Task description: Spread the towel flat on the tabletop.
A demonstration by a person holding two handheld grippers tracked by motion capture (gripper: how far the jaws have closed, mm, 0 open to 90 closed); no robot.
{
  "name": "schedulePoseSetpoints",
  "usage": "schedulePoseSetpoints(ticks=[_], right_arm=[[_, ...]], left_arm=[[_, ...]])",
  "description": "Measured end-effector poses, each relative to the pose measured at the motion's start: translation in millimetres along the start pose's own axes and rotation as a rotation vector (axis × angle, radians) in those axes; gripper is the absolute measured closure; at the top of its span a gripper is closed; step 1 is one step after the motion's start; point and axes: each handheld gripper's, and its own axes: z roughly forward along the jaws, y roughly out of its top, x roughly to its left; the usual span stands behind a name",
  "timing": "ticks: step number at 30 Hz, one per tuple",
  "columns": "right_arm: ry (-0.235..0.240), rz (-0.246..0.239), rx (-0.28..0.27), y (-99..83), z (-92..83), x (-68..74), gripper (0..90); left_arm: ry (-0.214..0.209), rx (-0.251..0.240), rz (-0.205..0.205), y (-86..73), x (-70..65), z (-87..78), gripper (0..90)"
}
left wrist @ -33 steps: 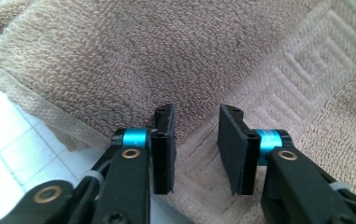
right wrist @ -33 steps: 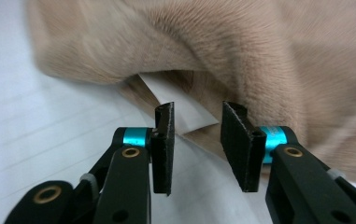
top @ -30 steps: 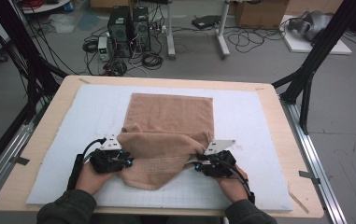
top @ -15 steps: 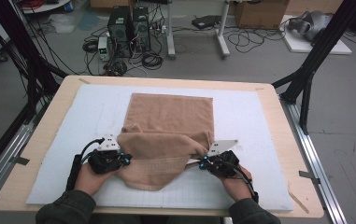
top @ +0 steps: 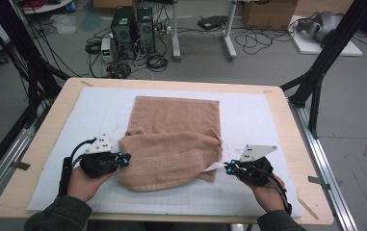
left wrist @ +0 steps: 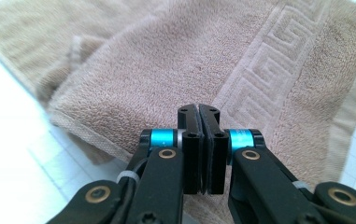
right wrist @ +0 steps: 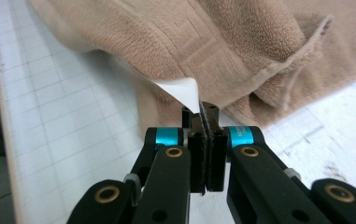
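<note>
**Position of the work.** The towel (top: 171, 139) lay in the middle of the desk (top: 51, 130). Its far half was spread flat toward the desk's far edge. Its near half was gathered into a thick roll lying parallel to the desk's near edge, so the long axis of that roll ran from the desk's left side to its right side.

**Position of the claws.** You held one claw at each end of that axis.
- The left claw (top: 125, 158) sat at the roll's left end, nose pointing right into the cloth. Its jaws were closed flat together. The left gripper view did not settle whether any pile was caught between them.
- The right claw (top: 228, 167) sat just off the roll's right end, nearer the desk's near right corner, nose pointing left. Its jaws were also closed, and they appeared to pinch the tip of the white label (right wrist: 180, 91) that stuck out from under the towel's corner.

**Governing relation.** The towel lay between the two claws, and neither hand was clearly nearer to it. Any carry toward the far edge would probably have required both claws to travel square to the roll's axis. The label offered a thin hold, so the right end looked likely to slip first.
</note>
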Motion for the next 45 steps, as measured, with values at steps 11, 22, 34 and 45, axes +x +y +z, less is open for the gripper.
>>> schedulePoseSetpoints(ticks=[11,22,34,45], right_arm=[[0.081,-0.002,-0.075,-4.4,-31.4,7.5,75.3],[0.106,-0.032,0.021,10.4,46.0,-1.2,62.8],[0.210,-0.036,0.091,11.2,82.4,-0.3,86.2],[0.227,-0.069,-0.009,14.0,41.6,27.6,86.5]], left_arm=[[0.010,0.022,-0.053,-4.3,14.4,-0.4,67.5],[-0.019,0.212,0.024,-20.4,8.2,39.3,59.9],[-0.004,0.118,-0.004,-31.5,8.2,36.9,86.4],[-0.039,0.050,-0.009,-34.8,-10.3,-2.0,87.2]])
